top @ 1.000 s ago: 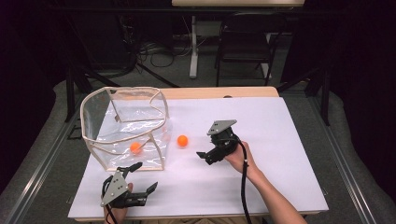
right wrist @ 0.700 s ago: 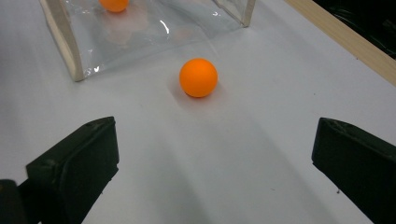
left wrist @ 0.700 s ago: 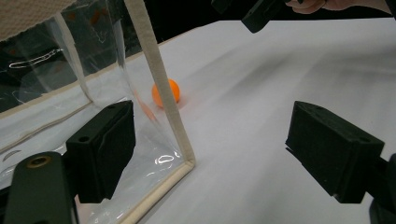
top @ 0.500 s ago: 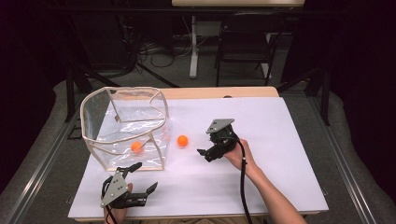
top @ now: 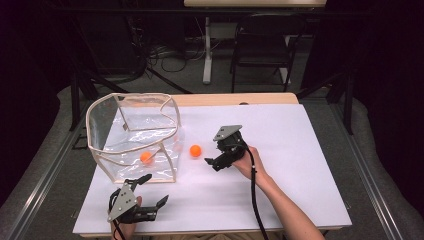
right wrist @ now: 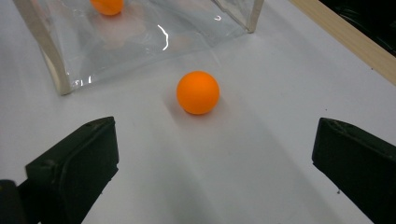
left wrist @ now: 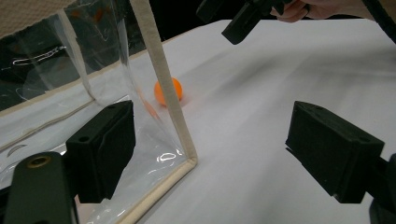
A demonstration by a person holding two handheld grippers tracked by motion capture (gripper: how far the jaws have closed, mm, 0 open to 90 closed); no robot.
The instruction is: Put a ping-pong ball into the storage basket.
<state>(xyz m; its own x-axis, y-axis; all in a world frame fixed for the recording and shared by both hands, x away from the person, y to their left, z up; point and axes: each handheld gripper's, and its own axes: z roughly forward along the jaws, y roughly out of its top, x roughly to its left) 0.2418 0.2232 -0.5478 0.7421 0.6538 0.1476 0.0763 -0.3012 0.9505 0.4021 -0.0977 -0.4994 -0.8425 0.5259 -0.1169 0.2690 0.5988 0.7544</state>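
Observation:
An orange ball [top: 195,150] lies on the white table just right of a clear, cream-trimmed bin [top: 131,96]. A second orange ball [top: 146,157] rests inside the bin. My right gripper [top: 214,163] is open, low over the table and pointing left at the loose ball. In the right gripper view that ball [right wrist: 198,92] sits just beyond the gap of my right gripper [right wrist: 215,154]. My left gripper [top: 154,190] is open near the front edge, by the bin's front right corner. The left gripper view has my left gripper [left wrist: 210,149] facing the bin's corner post [left wrist: 155,51], with the loose ball [left wrist: 179,91] partly behind it.
The white table top [top: 300,150] stretches out to the right of my right hand. A wooden strip [top: 240,98] runs along its far edge. Beyond it stand a dark chair [top: 262,55] and cables on the floor. The second ball [right wrist: 107,5] shows through the bin wall [right wrist: 44,46].
My right gripper has moved a little to the left, closer to the loose orange ball. The left gripper, the bin and both balls have stayed put.

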